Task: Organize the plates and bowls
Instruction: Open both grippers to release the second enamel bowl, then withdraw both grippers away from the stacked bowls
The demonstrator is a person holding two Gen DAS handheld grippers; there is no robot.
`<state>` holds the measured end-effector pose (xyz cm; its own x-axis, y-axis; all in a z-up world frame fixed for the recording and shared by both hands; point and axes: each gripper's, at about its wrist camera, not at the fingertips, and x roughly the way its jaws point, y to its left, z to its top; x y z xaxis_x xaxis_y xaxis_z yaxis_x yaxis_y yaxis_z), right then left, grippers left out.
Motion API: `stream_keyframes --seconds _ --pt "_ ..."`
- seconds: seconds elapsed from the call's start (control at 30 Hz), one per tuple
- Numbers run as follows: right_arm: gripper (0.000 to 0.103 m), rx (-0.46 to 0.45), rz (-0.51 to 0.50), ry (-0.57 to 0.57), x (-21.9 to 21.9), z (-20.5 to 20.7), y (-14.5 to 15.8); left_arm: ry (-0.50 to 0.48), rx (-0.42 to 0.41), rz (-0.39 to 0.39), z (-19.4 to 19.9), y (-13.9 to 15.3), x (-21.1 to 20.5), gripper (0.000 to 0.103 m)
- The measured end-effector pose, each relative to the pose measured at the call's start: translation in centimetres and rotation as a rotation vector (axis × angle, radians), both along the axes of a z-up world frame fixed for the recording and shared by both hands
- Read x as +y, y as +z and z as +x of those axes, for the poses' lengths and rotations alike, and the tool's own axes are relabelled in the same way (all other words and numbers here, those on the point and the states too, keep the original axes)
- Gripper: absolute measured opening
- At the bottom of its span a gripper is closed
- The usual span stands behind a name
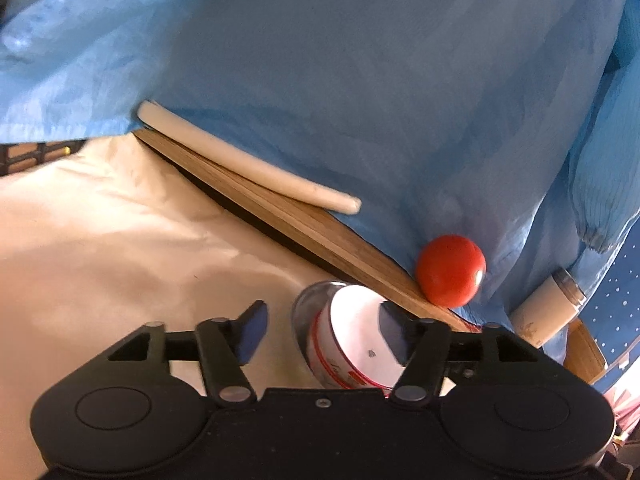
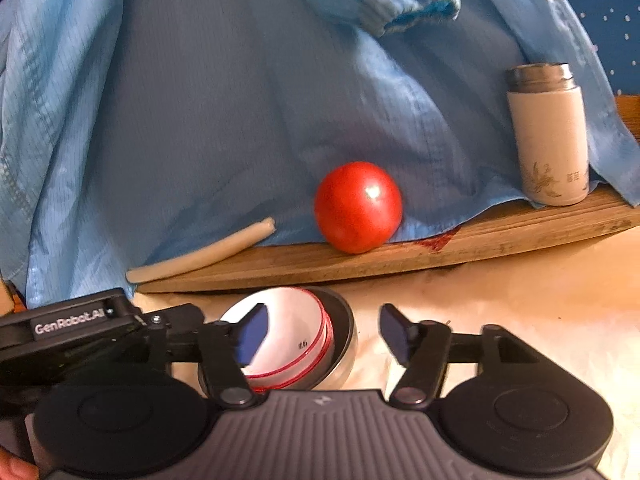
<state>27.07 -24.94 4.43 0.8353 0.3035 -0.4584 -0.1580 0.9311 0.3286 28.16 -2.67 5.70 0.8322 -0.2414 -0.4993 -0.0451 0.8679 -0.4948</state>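
Observation:
A white bowl (image 1: 352,340) with thin red lines sits inside a metal bowl (image 1: 303,308) on the cream cloth, close below both grippers. My left gripper (image 1: 322,316) is open. The bowls lie between its blue pads, nearer the right one, and I see no pad pressing on them. In the right wrist view the white bowl (image 2: 292,336) and the metal bowl (image 2: 346,340) lie under my right gripper (image 2: 325,314). That gripper is open too, and its left pad (image 2: 252,336) hangs over the white bowl. The left gripper's black body (image 2: 68,324) shows at the left.
A wooden board (image 2: 400,260) runs just behind the bowls. It carries a red tomato (image 2: 358,206), a pale stick (image 2: 200,254) and a white flask (image 2: 550,136). A blue garment (image 2: 220,100) hangs behind it. The cream cloth (image 2: 520,300) covers the table.

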Motion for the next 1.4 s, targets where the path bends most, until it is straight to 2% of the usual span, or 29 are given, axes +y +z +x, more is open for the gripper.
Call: stream_keyframes --seconds 0.07,0.17,0.37,0.53,0.7,1.07,1.2,1.4 --pt "0.089 -0.021 -0.005 0.000 -0.2 -0.7 0.5 0.007 -0.014 0.009 -0.6 0.4 0.5 0.078" --pt "0.099 -0.069 -0.027 -0.017 -0.4 -2.1 1.3 0.011 -0.032 0.040 -1.2 0.9 1.0 0.092" --pt "0.103 -0.091 -0.112 -0.024 -0.6 -4.4 2.2 -0.036 -0.016 0.131 -2.1 1.6 1.8 0.102" --pt "0.103 -0.053 -0.208 -0.016 -0.6 -5.6 3.0 -0.112 0.039 0.235 -2.3 1.7 2.6 0.102" --pt "0.103 0.012 -0.258 -0.001 -0.9 -6.3 3.4 -0.160 0.095 0.319 -2.3 1.4 3.7 0.102" --pt "0.103 0.105 -0.404 -0.003 -1.3 -8.0 3.5 -0.208 0.191 0.383 -2.4 0.5 6.0 0.102" --pt "0.103 0.138 -0.461 0.007 -1.4 -7.1 3.5 -0.224 0.224 0.418 -1.4 0.4 6.1 0.102" --pt "0.103 0.192 -0.570 0.029 -1.5 -4.8 3.5 -0.277 0.271 0.509 1.1 0.7 5.5 0.102"
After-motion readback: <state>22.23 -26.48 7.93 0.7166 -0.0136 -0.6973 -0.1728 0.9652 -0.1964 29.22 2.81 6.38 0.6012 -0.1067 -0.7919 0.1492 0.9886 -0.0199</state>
